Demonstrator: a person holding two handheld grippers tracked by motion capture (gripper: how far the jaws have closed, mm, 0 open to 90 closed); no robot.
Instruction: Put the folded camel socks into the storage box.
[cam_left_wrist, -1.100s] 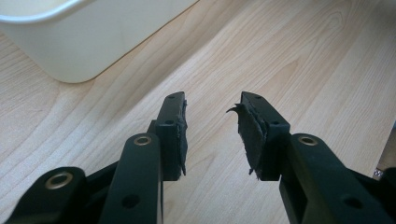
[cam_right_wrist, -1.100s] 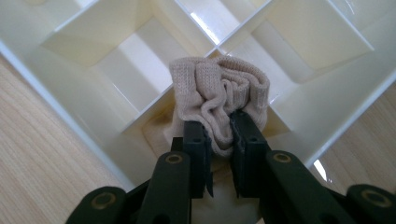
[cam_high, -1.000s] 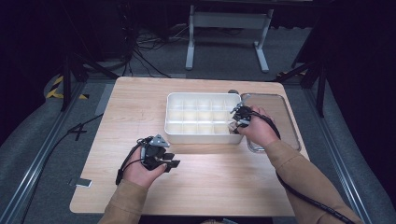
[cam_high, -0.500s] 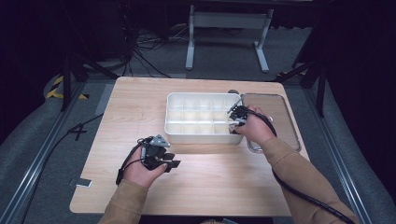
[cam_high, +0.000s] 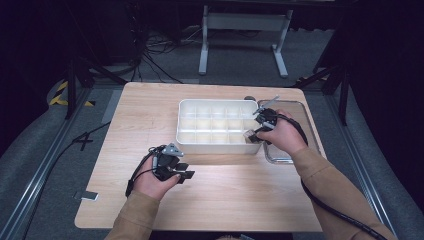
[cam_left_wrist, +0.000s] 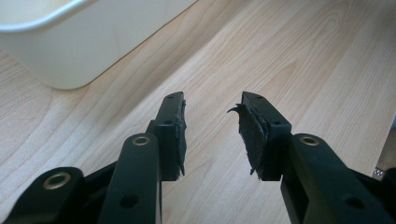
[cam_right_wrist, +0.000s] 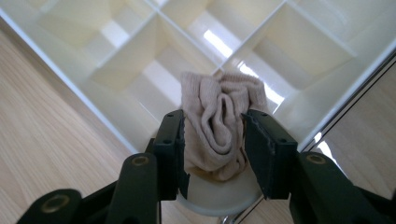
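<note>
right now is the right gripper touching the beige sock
Cannot tell. In the right gripper view the beige sock sits between the right gripper jaws, which have just been opening; no clear gap or press shows at either pad.

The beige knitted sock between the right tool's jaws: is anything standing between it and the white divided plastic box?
Nothing visible stands in the way. The beige knitted sock sits between the jaws of the right tool, which have just been opening, directly over the near corner compartment of the white divided plastic box. The compartments in view look empty.
</note>
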